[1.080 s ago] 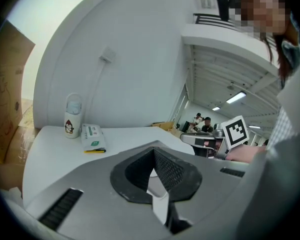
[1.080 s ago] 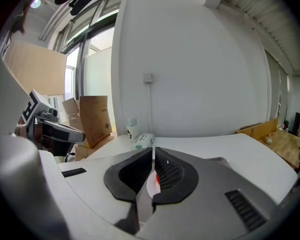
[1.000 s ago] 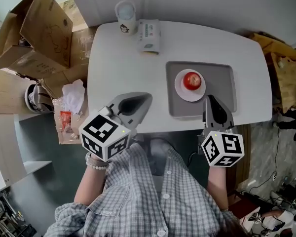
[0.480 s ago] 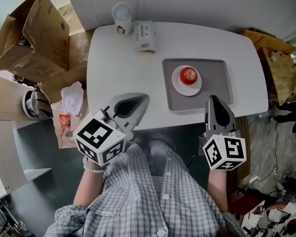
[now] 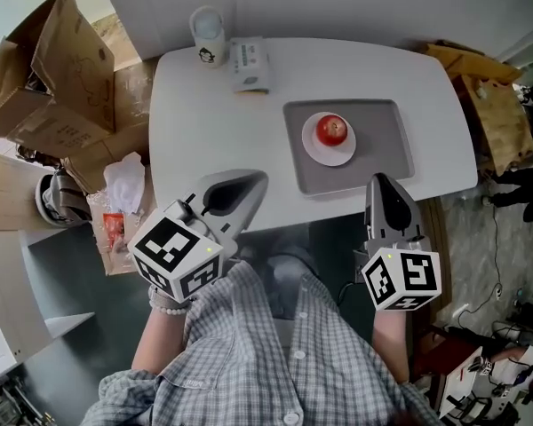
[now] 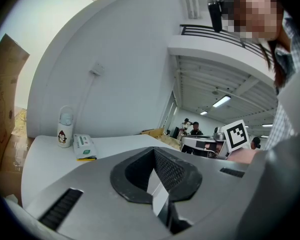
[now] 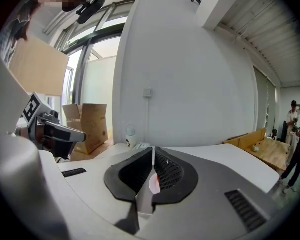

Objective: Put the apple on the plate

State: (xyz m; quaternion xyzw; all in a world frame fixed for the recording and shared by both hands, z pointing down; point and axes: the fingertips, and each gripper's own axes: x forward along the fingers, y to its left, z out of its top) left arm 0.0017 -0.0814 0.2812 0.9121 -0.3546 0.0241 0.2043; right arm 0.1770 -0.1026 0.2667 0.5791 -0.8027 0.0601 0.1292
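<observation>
Resting on the white plate (image 5: 325,157), the red apple (image 5: 331,130) sits at its middle, and the plate lies in the 9 o'clock half of a grey tray (image 5: 386,145) on the white worktop (image 5: 213,122). Neither gripper touches the fruit. In the head view the left gripper (image 5: 254,182) hangs over the worktop's near edge at about 7 o'clock from the apple and well apart from it, its fingers clenched together with nothing between them. The right gripper (image 5: 379,183) is at about 5 o'clock from the apple, with its tip showing over the tray's near rim; the right gripper view shows its fingers likewise pressed tip to tip and empty, with a sliver of red visible through the hollow behind the tips. Each gripper carries its marker cube nearest the person, who wears a checked shirt (image 5: 266,344). At the worktop's 11 o'clock corner stand a small white bottle (image 5: 208,34) and, just beside it toward 3 o'clock, a flat tissue pack (image 5: 249,63). Cardboard boxes (image 5: 44,69) lie on the floor off the worktop's 9 o'clock side
</observation>
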